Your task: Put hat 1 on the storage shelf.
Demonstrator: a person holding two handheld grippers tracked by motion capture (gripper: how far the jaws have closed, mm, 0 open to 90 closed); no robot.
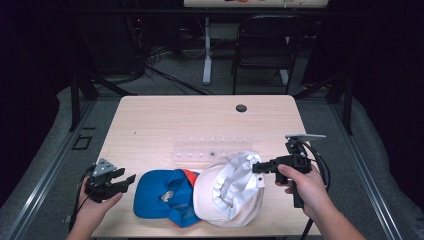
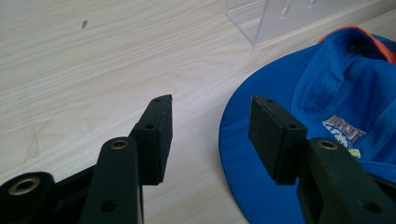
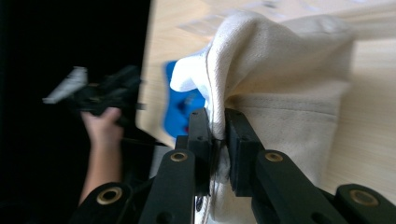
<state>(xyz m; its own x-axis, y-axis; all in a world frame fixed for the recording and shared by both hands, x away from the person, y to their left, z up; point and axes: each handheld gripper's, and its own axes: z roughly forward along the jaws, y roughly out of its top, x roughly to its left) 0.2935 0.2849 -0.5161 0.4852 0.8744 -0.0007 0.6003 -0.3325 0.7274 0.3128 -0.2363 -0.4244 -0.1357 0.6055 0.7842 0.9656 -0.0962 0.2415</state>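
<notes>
A cream cap [image 1: 230, 190] lies at the table's front, overlapping a blue cap [image 1: 162, 192] with an orange trim to its left. My right gripper [image 1: 257, 168] is shut on the cream cap's back edge; in the right gripper view the cloth [image 3: 280, 79] is pinched between the jaws [image 3: 218, 135]. My left gripper [image 1: 127, 181] hovers just left of the blue cap's brim, open and holding nothing. In the left gripper view one pad [image 2: 273, 133] is over the blue brim [image 2: 247, 154], the other over bare wood, around my left gripper [image 2: 210, 135].
A clear acrylic rack [image 1: 212, 150] with pegs lies flat behind the caps. A dark round hole [image 1: 241, 108] is near the table's far edge. A black chair [image 1: 262, 47] and a white table leg stand beyond the table.
</notes>
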